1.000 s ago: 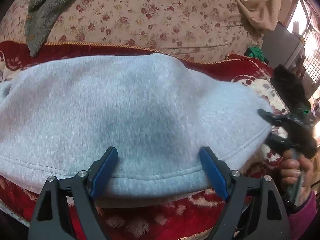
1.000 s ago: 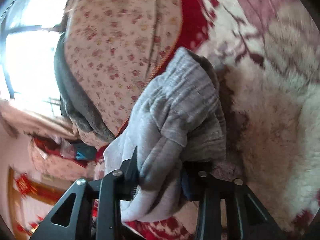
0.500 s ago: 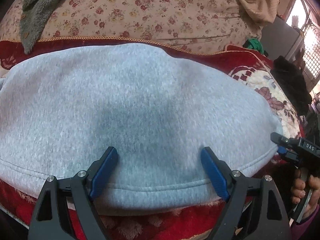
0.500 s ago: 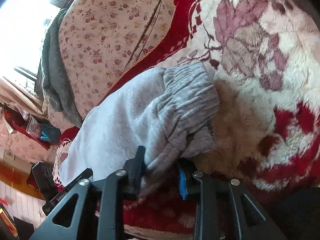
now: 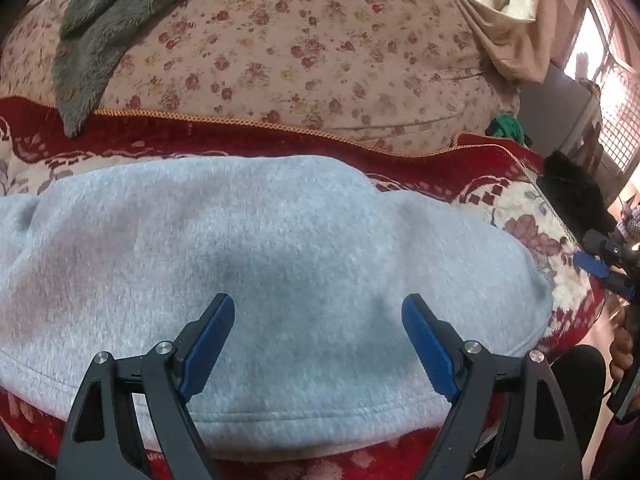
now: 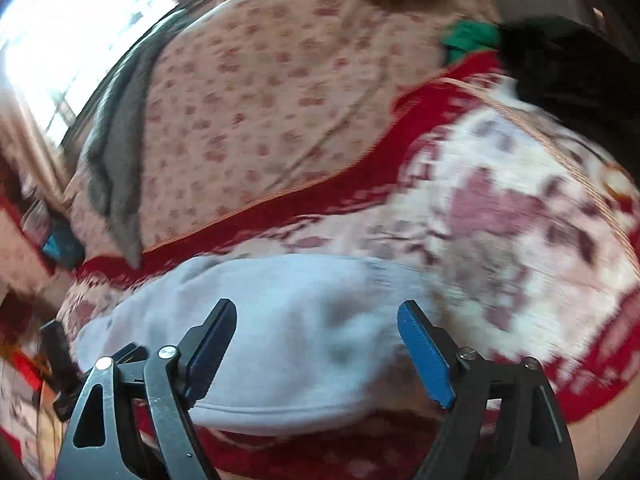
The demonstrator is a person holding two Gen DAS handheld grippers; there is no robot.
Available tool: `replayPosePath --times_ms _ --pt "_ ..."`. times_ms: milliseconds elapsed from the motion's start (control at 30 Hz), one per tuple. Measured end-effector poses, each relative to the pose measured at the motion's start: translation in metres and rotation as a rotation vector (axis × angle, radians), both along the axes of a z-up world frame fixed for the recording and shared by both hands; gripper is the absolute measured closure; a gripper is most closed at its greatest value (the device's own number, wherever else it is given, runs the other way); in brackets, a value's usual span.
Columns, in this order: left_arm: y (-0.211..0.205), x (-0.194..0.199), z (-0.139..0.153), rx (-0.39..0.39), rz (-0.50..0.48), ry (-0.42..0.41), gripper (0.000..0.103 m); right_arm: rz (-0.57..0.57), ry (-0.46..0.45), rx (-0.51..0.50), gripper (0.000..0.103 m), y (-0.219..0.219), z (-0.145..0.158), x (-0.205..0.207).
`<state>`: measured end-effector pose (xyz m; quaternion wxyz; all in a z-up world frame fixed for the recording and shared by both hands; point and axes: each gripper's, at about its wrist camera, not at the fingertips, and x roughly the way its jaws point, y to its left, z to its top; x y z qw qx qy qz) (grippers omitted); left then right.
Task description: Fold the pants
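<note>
Having just let go of the bunched waistband, the right gripper [image 6: 316, 320] is hanging wide beside the equally wide left gripper [image 5: 318, 316], leaving the folded grey pants [image 5: 260, 264] lying on the near red blanket [image 5: 520, 200].

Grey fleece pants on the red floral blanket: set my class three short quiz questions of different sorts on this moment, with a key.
1. True or false: the right gripper is clamped on the grey fleece pants.
2. The left gripper is: A open, B shut.
3. What grey item lies on the floral quilt?

Key: 1 false, its jaws stand apart; 2 A; 3 a fuzzy grey cloth, upper left.
</note>
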<state>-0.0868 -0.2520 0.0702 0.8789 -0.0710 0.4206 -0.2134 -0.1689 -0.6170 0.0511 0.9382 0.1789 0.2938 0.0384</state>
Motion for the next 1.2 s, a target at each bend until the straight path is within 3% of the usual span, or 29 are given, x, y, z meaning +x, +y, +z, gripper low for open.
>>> replayPosePath --times_ms 200,367,533,667,767,900,967,1000,1033,1200 --pt "-0.008 0.009 0.003 0.028 -0.003 -0.001 0.018 0.145 0.025 -0.090 0.012 0.053 0.005 0.033" --pt "-0.010 0.014 0.012 -0.007 -0.031 -0.010 0.018 0.214 0.085 -0.155 0.012 0.063 0.003 0.071" --pt "-0.015 0.037 0.008 0.055 -0.029 -0.025 0.018 0.303 0.112 -0.195 0.012 0.068 -0.007 0.118" --pt "-0.012 0.069 0.001 0.050 -0.006 0.004 0.018 0.458 0.163 -0.343 0.012 0.098 -0.025 0.152" --pt "-0.015 0.085 0.002 0.054 -0.014 -0.015 0.018 0.527 0.137 -0.437 0.012 0.118 -0.030 0.167" --pt "-0.029 0.109 -0.002 0.055 -0.038 -0.018 0.018 0.630 0.118 -0.459 0.014 0.137 -0.036 0.187" --pt "-0.037 0.119 -0.010 0.080 -0.036 -0.009 0.018 0.673 0.165 -0.438 0.051 0.144 -0.046 0.198" --pt "-0.039 0.122 -0.013 0.094 -0.029 -0.008 0.018 0.659 0.174 -0.457 0.076 0.148 -0.048 0.199" --pt "-0.042 0.128 -0.018 0.117 -0.010 -0.004 0.018 0.631 0.183 -0.496 0.089 0.150 -0.053 0.199" --pt "-0.039 0.142 -0.028 0.146 0.066 -0.004 0.018 0.578 0.130 -0.489 0.096 0.137 -0.044 0.175"
